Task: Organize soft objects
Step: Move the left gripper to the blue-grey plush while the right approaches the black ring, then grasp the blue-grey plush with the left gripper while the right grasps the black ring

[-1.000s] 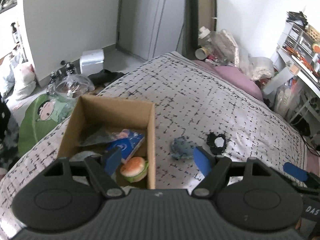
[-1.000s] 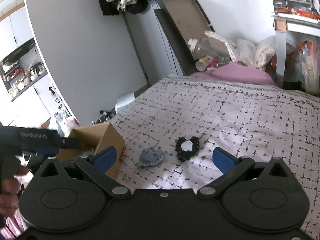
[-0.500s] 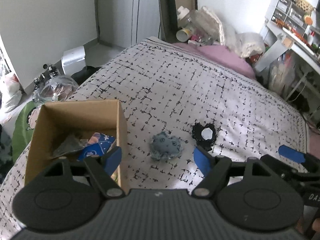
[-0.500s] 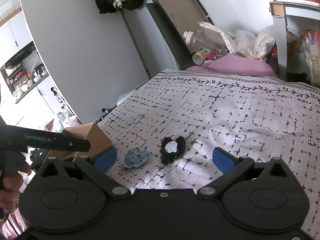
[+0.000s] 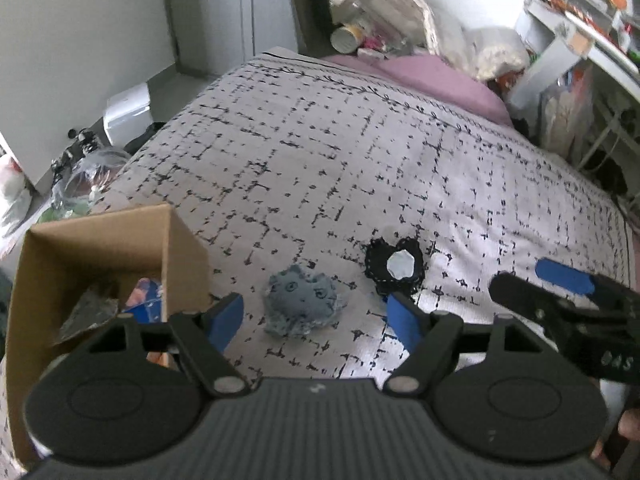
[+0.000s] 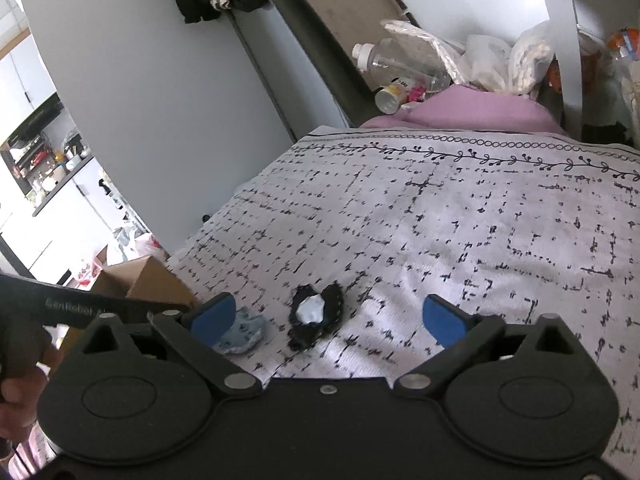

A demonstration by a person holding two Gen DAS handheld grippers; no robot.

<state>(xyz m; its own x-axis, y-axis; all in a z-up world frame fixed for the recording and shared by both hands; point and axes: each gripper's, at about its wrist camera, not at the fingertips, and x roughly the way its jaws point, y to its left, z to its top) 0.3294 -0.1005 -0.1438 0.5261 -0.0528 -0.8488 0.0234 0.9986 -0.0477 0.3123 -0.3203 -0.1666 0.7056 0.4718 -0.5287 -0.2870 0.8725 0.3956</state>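
Blue-grey toy point(image 5: 301, 305): soft, lying flat on the bed point(image 5: 360, 152), just beside the cardboard box point(image 5: 100, 248).
Black pouch point(image 6: 316, 318): on the bed, right of the toy.
Left gripper point(image 5: 316, 318): spread, empty, the toy just ahead between its tips.
Right gripper point(image 6: 328, 318): empty, jaws closing, the pouch ahead between them.
Risk: the limp toy could slide off one pad, or the pads could pinch the bedcover with it.
Risk: both grippers work close together and may knock.

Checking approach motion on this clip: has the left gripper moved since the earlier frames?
Yes. In the left wrist view the left gripper has swung away from the cardboard box and now frames the blue-grey plush toy on the bedspread.
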